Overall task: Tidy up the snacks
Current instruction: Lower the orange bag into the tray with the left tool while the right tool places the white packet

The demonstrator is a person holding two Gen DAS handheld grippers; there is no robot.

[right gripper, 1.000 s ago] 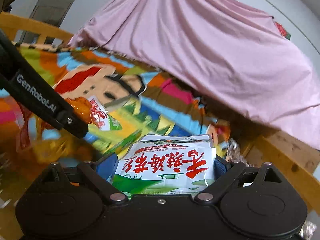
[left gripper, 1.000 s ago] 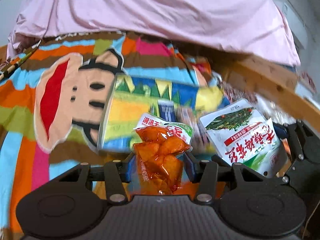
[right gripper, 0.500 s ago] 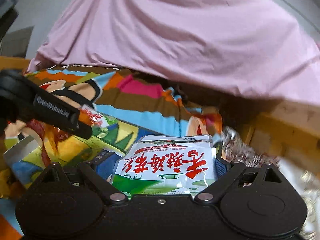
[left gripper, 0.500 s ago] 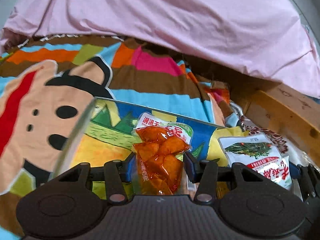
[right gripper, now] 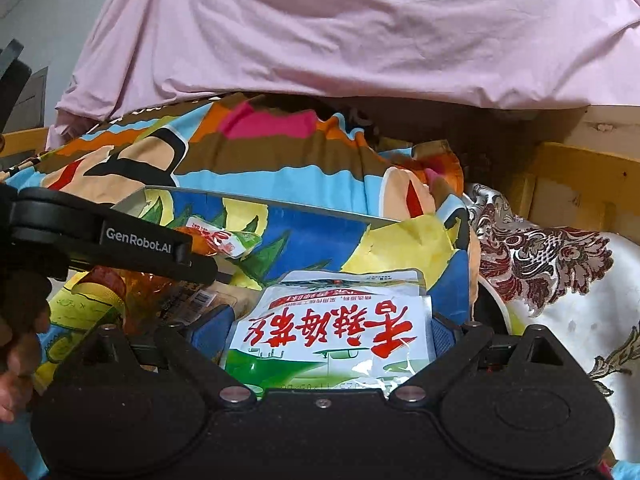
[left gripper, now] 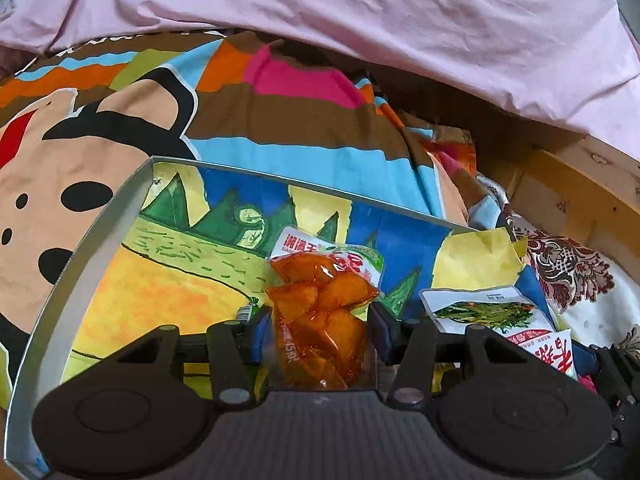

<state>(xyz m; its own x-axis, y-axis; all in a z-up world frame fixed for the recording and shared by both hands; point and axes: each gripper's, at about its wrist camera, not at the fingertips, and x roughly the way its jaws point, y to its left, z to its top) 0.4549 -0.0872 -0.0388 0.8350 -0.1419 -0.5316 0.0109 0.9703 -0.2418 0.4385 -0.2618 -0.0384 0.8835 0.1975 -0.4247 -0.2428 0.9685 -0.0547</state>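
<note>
Orange snack pouch [left gripper: 320,312] clamped in left tool [left gripper: 318,330], white seaweed packet [right gripper: 332,328] pinched in right tool [right gripper: 330,330], both above colourful box [left gripper: 92,240].

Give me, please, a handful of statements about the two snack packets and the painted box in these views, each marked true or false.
1. The left hand-held gripper holds an orange snack packet. True.
2. The right hand-held gripper is empty. False: it holds a white and green packet with red characters.
3. Both packets are held above the open painted box. True.
4. The box stands on a bare wooden floor. False: it rests on a colourful cartoon blanket.
5. A pink sheet is draped behind the blanket. True.
6. The orange packet's contents are hidden by opaque wrapping. False: the chunks show through clear film.
</note>
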